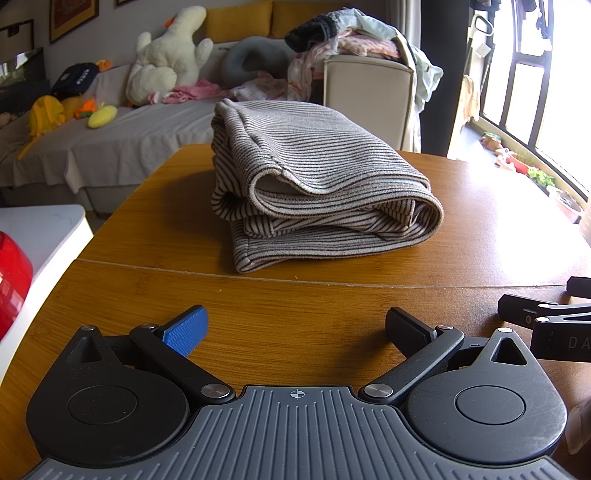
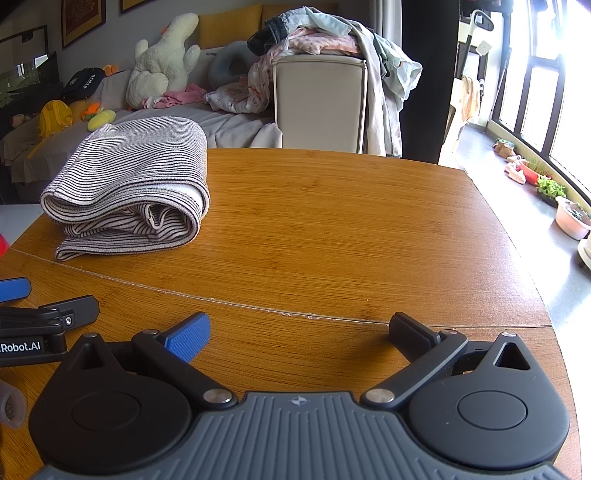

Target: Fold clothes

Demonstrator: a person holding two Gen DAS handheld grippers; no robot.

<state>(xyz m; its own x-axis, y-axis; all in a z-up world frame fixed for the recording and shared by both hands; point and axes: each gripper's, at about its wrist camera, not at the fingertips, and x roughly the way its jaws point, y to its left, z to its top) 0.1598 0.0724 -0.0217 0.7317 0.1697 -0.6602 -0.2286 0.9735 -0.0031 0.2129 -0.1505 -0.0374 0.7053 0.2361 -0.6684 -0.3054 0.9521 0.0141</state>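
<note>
A grey-and-white striped garment (image 1: 314, 181) lies folded into a thick bundle on the wooden table (image 1: 147, 295). In the right wrist view it (image 2: 129, 184) sits at the left of the table (image 2: 351, 240). My left gripper (image 1: 295, 325) is open and empty, low over the table in front of the bundle, apart from it. My right gripper (image 2: 299, 328) is open and empty, to the right of the left one, over bare wood. The left gripper (image 2: 48, 317) shows at the left edge of the right wrist view; the right gripper (image 1: 546, 314) shows at the right edge of the left one.
A beige chair (image 2: 321, 103) heaped with unfolded clothes (image 2: 325, 33) stands behind the table. A bed with plush toys (image 1: 166, 62) lies behind on the left. A white surface and a red object (image 1: 11, 284) are at the left. Windows and potted plants (image 2: 550, 184) are at the right.
</note>
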